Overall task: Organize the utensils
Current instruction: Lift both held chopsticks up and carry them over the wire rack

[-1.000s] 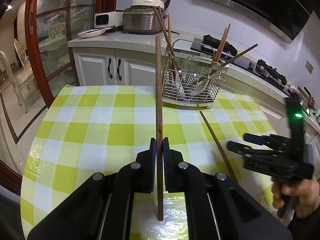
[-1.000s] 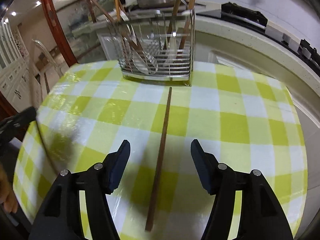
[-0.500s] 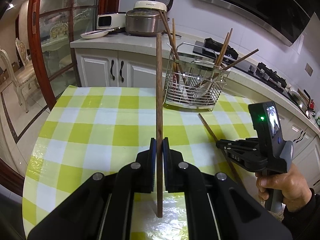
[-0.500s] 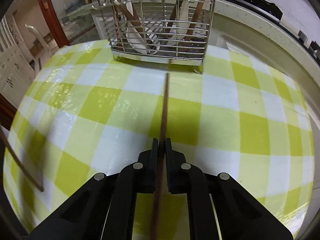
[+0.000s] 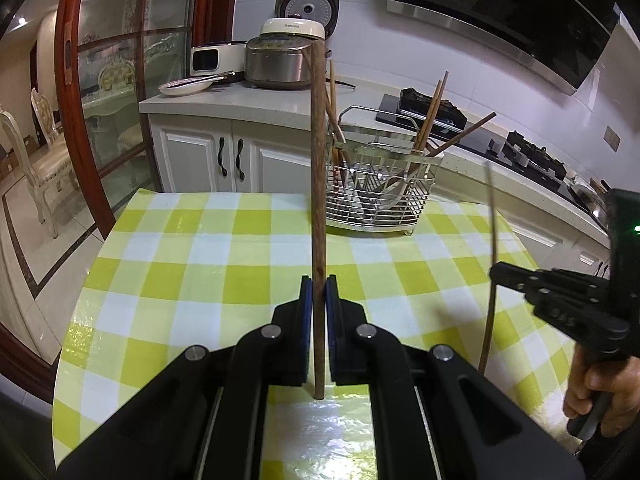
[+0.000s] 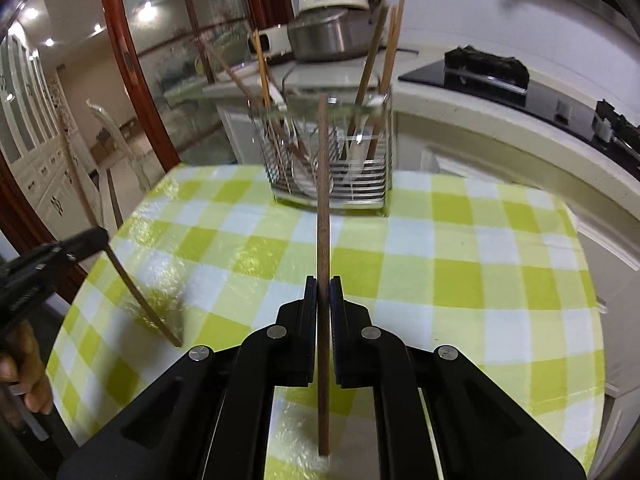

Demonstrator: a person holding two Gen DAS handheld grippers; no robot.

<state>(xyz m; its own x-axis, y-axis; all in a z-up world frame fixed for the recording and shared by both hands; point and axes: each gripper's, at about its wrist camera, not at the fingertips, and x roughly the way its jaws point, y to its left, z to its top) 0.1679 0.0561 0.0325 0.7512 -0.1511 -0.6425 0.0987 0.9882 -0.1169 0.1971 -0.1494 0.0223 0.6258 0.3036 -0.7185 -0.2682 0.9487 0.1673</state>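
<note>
My left gripper [image 5: 319,286] is shut on a dark wooden chopstick [image 5: 318,184] and holds it upright above the checked table. My right gripper [image 6: 323,288] is shut on a second wooden chopstick [image 6: 322,200], also upright and lifted off the cloth. The wire utensil basket [image 5: 378,196] stands at the table's far side with several chopsticks and a spoon in it; it also shows in the right wrist view [image 6: 332,176]. Each gripper shows in the other's view: the right gripper [image 5: 496,272] at the right, the left gripper [image 6: 102,236] at the left.
The round table carries a yellow-and-white checked cloth [image 5: 224,248]. Behind it runs a white counter [image 5: 224,100] with a rice cooker [image 5: 280,60], a plate and a stove. A glass door and a chair stand to the left.
My right gripper has closed on the chopstick that lay on the cloth and lifted it upright. My left gripper has kept its chopstick and risen a little.
</note>
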